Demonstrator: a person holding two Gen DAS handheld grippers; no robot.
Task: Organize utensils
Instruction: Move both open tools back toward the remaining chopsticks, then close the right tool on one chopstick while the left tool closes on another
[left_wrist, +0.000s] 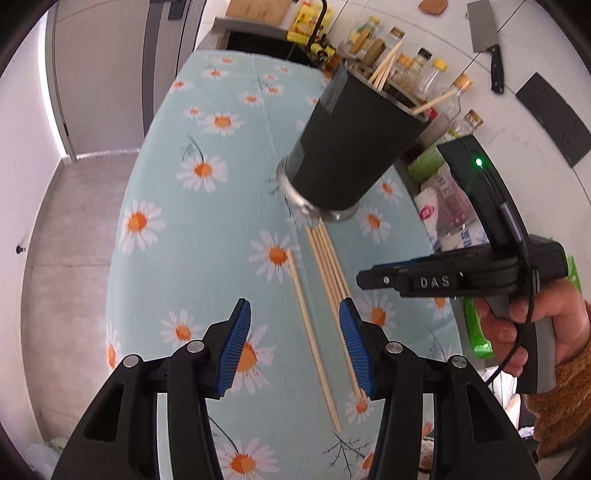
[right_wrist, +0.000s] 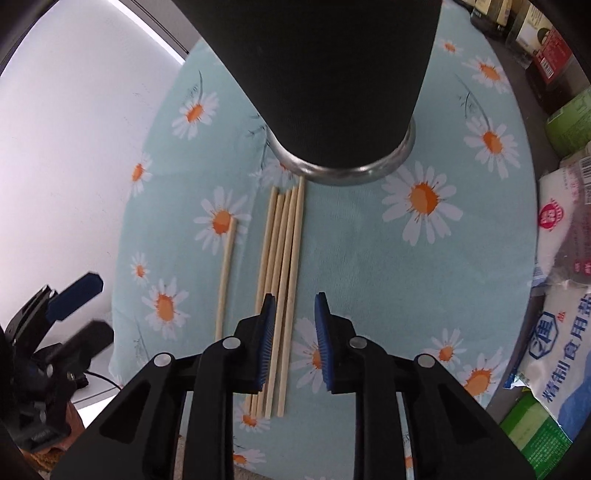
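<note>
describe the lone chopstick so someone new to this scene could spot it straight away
Find the dark cup standing on the daisy-print cloth. In front of its metal base lies a bundle of chopsticks. The lone chopstick lies apart, left of the bundle, touching none of it.

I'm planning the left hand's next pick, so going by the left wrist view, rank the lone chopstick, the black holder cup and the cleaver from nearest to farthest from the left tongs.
1. Lone chopstick: lies on the cloth, between the open left tongs.
2. Black holder cup: stands ahead, slightly right, chopsticks inside.
3. Cleaver: far back right, by the wall.
</note>
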